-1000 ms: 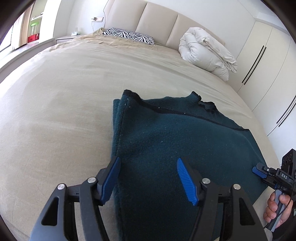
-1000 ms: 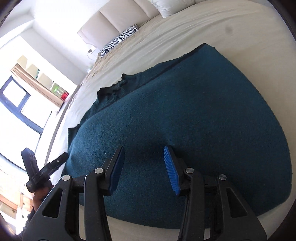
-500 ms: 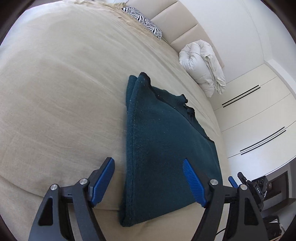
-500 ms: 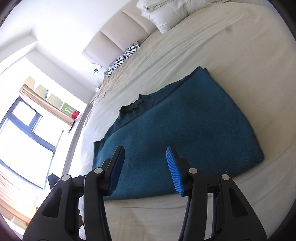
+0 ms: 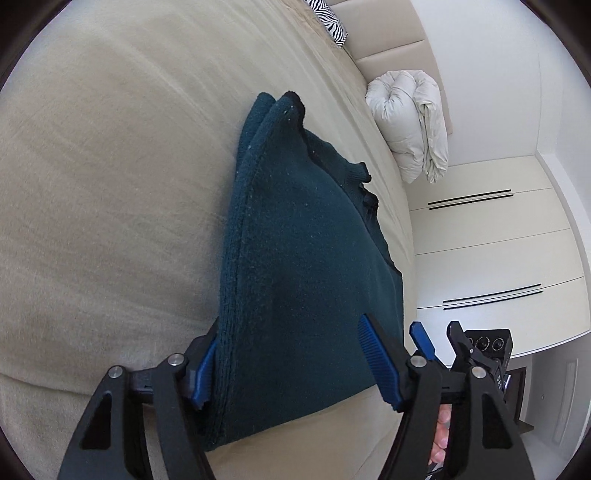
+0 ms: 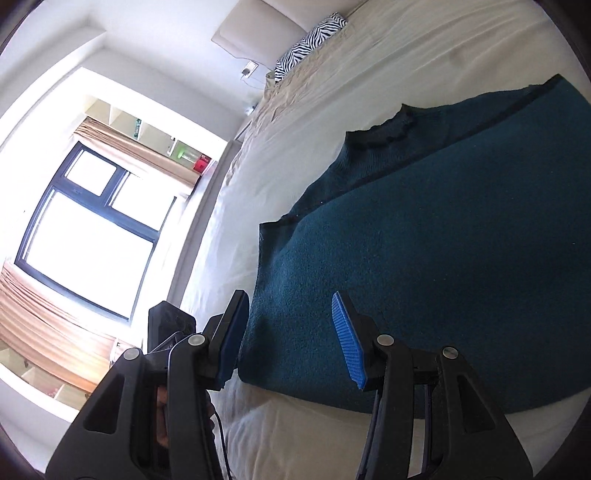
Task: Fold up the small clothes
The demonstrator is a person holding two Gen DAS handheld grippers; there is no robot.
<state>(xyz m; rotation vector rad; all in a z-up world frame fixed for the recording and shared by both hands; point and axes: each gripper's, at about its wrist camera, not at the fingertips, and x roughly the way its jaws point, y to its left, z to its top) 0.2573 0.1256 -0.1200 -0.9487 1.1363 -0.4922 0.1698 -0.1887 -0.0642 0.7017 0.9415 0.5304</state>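
Note:
A dark teal sweater [image 5: 303, 258] lies folded flat on the beige bed [image 5: 110, 184], collar toward the headboard. My left gripper [image 5: 291, 369] straddles its near folded edge. One blue pad [image 5: 203, 373] sits against the side of the fold and the other hovers over the top. The jaws are closing with the fabric between them, and no grip shows. My right gripper [image 6: 290, 339] stands open around the near left corner of the sweater [image 6: 443, 240], pads apart from the cloth. It also shows beside the left one as the right gripper [image 5: 437, 338].
A rolled white duvet [image 5: 410, 125] and a zebra pillow [image 5: 330, 18] lie by the headboard. White wardrobe doors [image 5: 480, 240] stand past the bed's far side, a large window [image 6: 88, 236] on the other. The bed's near edge [image 5: 332, 435] runs just under both grippers.
The left gripper rolled, sank to the sweater's folded edge and narrowed its jaws around it. The right gripper drew back off the sweater's middle and swung left to the near corner, beside the left gripper.

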